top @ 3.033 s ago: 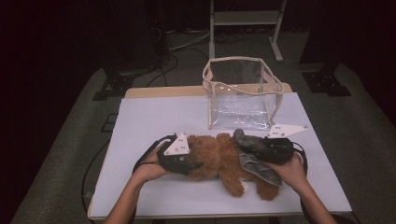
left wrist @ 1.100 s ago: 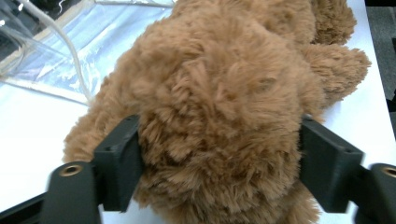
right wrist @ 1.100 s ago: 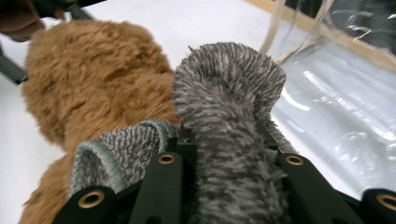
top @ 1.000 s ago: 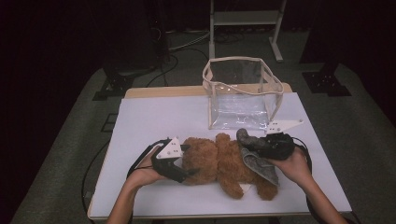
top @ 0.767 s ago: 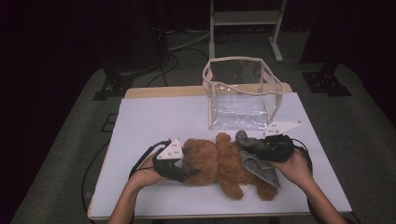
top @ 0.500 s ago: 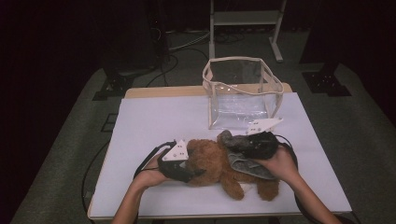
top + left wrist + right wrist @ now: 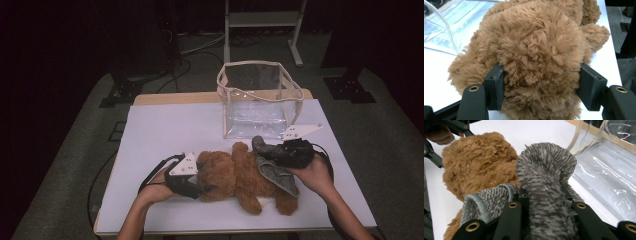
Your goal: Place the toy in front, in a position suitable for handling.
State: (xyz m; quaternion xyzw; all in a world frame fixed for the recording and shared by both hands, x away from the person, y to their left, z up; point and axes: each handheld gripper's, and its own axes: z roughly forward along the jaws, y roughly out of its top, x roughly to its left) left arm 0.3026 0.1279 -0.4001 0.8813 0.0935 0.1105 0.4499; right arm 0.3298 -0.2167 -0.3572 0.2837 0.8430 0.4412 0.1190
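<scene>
The brown teddy bear [image 7: 237, 175] lies on the white table [image 7: 165, 130], just in front of the clear bag [image 7: 257, 100]. The left gripper [image 7: 205, 189], its jaws just having closed, clamps the bear's head. The right gripper [image 7: 260, 150], part-open, pinches a grey cloth [image 7: 275, 172] over the bear's body.

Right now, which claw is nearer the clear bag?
Right. The right claw, gripping grey cloth, sits just in front of the clear bag; the left claw clamps the teddy bear farther away.
</scene>
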